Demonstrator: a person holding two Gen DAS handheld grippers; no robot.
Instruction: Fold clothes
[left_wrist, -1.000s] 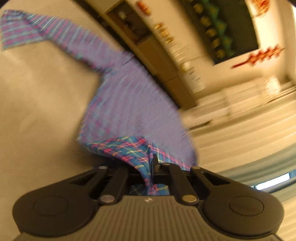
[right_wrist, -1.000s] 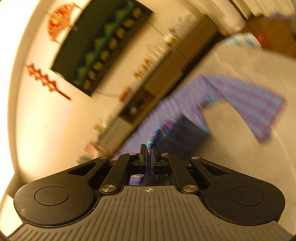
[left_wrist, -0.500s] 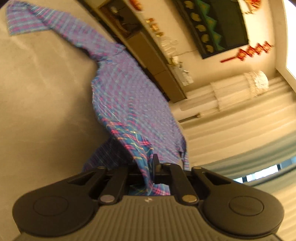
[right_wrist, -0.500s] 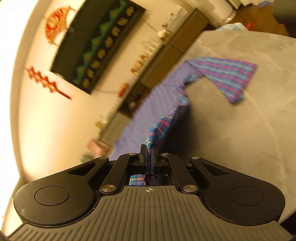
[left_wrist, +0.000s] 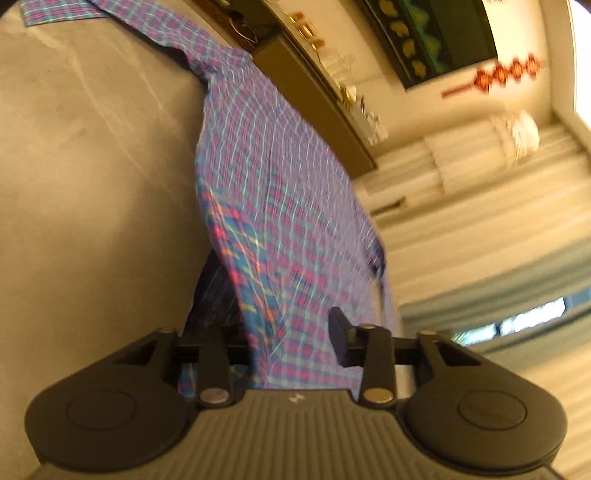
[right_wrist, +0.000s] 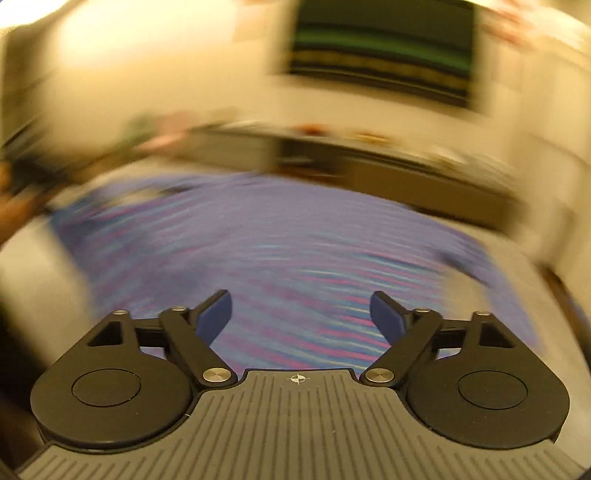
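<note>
A purple and blue plaid shirt (left_wrist: 273, 177) lies stretched across the grey table (left_wrist: 74, 184), one sleeve reaching to the far left corner. My left gripper (left_wrist: 291, 332) is at the shirt's near hem. Its jaws are opening, and the cloth still runs loosely between them and hides the left finger. In the blurred right wrist view the shirt (right_wrist: 280, 251) is spread flat ahead. My right gripper (right_wrist: 299, 310) hovers over its near edge, its jaws opening wide with nothing between the blue pads (right_wrist: 384, 314).
A long low cabinet (left_wrist: 317, 96) with small items on top stands behind the table. Above it a dark framed picture (right_wrist: 380, 51) hangs on the wall. Pale curtains (left_wrist: 480, 206) are at the right of the left wrist view. Bare table (right_wrist: 33, 273) shows left of the shirt.
The right gripper has let go of the shirt edge, opened wide, rolled level and swung sideways. The left jaws have parted around the hem. The lifted cloth has dropped toward the table.
</note>
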